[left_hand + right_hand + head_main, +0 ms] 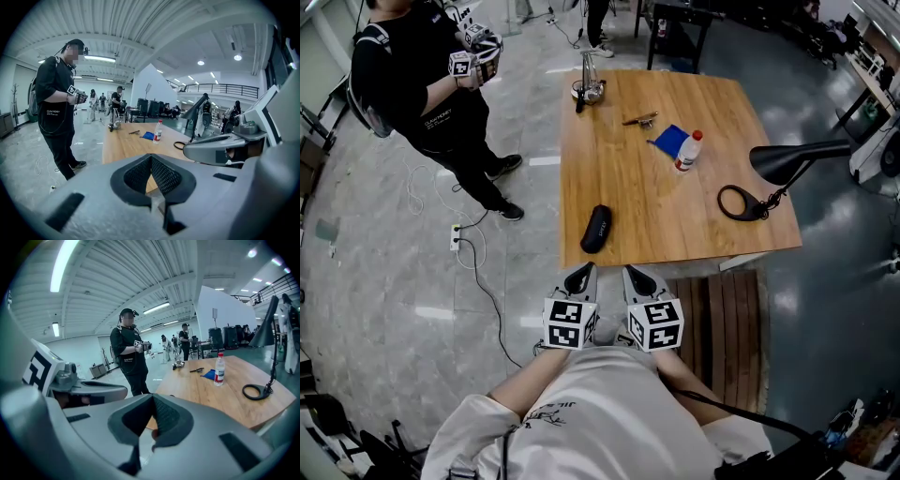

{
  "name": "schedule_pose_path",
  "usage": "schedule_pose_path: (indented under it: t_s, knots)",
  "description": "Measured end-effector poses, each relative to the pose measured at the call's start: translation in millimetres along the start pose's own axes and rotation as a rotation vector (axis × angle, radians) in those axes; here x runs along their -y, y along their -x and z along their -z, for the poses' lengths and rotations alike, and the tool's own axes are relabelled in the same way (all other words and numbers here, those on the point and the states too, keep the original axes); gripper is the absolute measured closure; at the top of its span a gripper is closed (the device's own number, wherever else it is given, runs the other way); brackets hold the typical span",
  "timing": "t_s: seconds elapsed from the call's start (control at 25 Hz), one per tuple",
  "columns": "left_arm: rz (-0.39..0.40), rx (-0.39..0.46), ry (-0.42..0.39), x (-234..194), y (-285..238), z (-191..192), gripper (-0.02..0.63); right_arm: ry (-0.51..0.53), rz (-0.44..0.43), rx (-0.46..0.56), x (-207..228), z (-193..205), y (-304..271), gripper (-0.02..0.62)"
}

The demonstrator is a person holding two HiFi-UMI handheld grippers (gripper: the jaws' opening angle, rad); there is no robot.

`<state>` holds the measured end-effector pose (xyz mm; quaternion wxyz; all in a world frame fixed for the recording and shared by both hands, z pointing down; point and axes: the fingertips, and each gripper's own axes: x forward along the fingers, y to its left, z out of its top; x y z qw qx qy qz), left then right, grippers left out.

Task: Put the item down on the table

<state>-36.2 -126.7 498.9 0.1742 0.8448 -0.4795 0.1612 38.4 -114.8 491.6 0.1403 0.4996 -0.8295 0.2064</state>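
Note:
Both grippers hover side by side in front of my chest, just off the near edge of the wooden table (623, 178). My left gripper (580, 273) is shut, its pads meeting with nothing between them (151, 161). My right gripper (638, 276) is shut too and holds nothing (152, 401). A black oblong case (596, 229) lies on the table near its front left corner, a short way ahead of the left gripper. Neither gripper touches it.
Farther back on the table are a water bottle (687, 150) beside a blue cloth (670, 141), a small dark tool (639, 119) and a metal stand (589, 87). A black desk lamp (797, 159) with a ring base (739, 202) stands at the right. A person (441, 84) holding grippers stands at the far left.

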Motion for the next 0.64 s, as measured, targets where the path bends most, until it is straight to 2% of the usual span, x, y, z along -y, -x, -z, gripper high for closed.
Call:
schedule_pose_path:
  t_s: [0.64]
  knots:
    - [0.002, -0.025, 0.002, -0.4, 5.0, 1.0, 0.6, -0.025, 0.017, -0.013, 0.4, 2.4, 2.0, 0.594]
